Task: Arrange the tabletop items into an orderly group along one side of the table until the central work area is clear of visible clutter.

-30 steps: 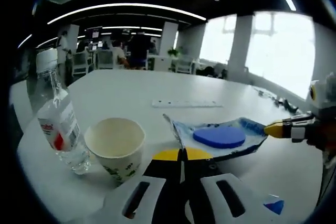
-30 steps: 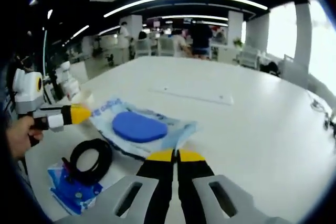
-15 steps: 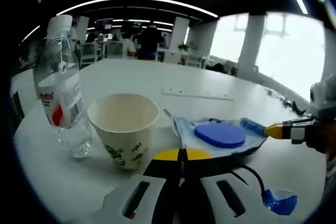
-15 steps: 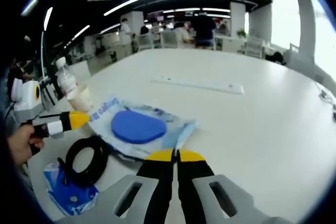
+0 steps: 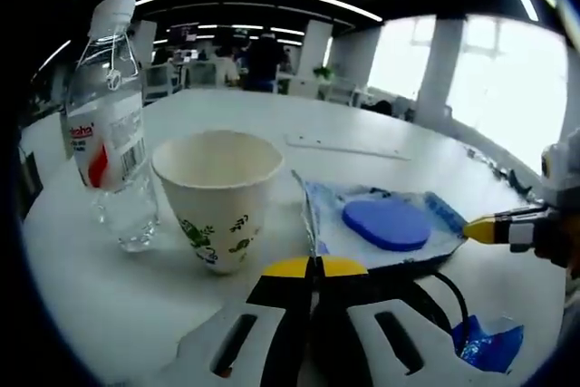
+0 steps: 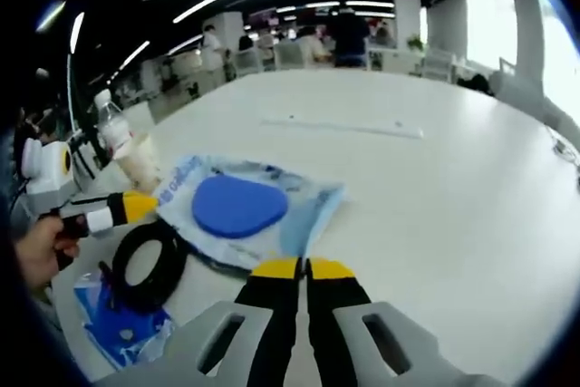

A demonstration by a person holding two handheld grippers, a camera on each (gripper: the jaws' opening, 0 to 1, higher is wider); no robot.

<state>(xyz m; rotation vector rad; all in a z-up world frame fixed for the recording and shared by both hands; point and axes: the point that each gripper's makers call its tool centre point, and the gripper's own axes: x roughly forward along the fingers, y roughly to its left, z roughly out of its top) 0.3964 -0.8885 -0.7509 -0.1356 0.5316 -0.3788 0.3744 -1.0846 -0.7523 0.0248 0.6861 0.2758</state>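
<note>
A clear and blue plastic bag with a blue oval pad inside lies low over the white table. My left gripper is shut on one corner of the bag. At the opposite corner my right gripper is shut on it too. A paper cup and a clear water bottle stand upright just left of the bag. A black cable coil and a small blue packet lie beside it.
A long white strip lies flat farther out on the table. A person's hand holds the left gripper near the table's edge. Chairs, desks and people stand in the office beyond the table.
Both views have swung closer to the cup and bottle, which look larger in the left gripper view. The bag has kept its place between the two shut grippers.
</note>
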